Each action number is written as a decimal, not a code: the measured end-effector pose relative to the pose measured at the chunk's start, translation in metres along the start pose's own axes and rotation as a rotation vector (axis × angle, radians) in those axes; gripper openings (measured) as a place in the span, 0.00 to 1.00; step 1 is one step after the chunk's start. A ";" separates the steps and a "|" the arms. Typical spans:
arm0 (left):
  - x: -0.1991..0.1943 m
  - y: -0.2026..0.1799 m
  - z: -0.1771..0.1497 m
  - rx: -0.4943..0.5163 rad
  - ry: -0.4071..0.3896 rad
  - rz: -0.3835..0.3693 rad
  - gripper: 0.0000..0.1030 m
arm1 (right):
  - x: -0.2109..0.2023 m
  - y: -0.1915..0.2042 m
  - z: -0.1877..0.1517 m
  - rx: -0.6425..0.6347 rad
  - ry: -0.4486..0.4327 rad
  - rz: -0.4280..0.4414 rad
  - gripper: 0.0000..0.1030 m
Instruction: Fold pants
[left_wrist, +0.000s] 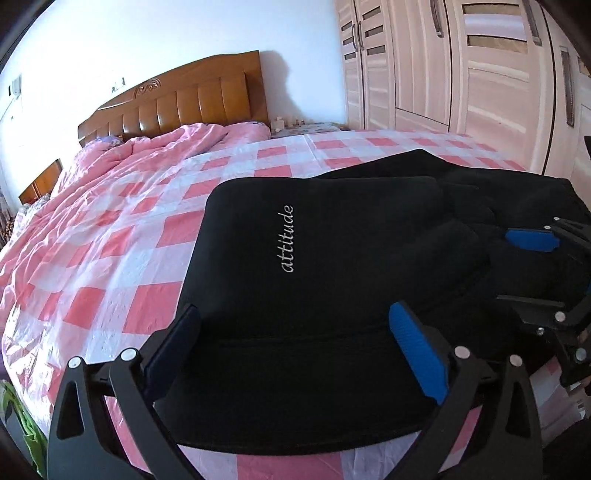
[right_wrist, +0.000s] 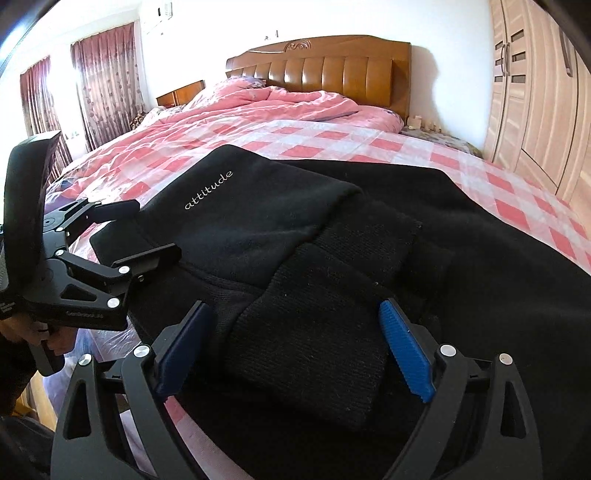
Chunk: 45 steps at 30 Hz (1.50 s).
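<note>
We hold two grippers over black pants (left_wrist: 332, 266) that lie partly folded on a bed with a pink-and-white checked sheet (left_wrist: 122, 258). In the left wrist view the pants fill the middle and the 3 o'clock side, with the white word "attitude" (left_wrist: 288, 240) stitched on the upper layer. Our left gripper (left_wrist: 295, 332) stands at 6 o'clock with its jaws spread wide; the near edge of the cloth lies between the blue pads (left_wrist: 417, 350), but they do not press on it and nothing is held.

In the right wrist view our right gripper (right_wrist: 291, 343) also sits at 6 o'clock, its jaws wide apart. A ribbed cuff (right_wrist: 310, 354) of the pants lies between the fingers, loose and unpinched. The left gripper shows there at 9 o'clock, likewise open beside the folded edge.

A wooden headboard (right_wrist: 332, 70) stands at 12 o'clock, with a crumpled pink quilt (right_wrist: 266, 107) below it. A pale wardrobe (right_wrist: 535, 92) rises at 2 o'clock, and dark red curtains (right_wrist: 103, 85) hang at 10 o'clock.
</note>
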<state>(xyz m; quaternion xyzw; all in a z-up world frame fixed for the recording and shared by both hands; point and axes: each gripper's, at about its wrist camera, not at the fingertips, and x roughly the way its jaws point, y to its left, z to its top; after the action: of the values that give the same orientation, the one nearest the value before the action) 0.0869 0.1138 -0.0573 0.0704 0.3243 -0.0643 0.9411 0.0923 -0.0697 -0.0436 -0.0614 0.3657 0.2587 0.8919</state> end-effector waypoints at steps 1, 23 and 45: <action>0.000 0.001 0.000 0.000 0.003 0.000 0.99 | -0.002 0.000 0.003 0.004 0.030 0.002 0.86; 0.111 0.012 0.108 0.100 0.244 -0.011 0.99 | 0.090 -0.063 0.084 -0.036 0.230 0.035 0.89; 0.112 0.015 0.106 0.048 0.201 0.009 0.99 | 0.095 -0.109 0.125 0.032 0.115 0.092 0.92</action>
<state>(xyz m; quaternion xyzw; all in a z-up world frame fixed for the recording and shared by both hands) 0.2406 0.1013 -0.0427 0.1002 0.4153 -0.0606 0.9021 0.2816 -0.0862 -0.0268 -0.0452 0.4229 0.2896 0.8575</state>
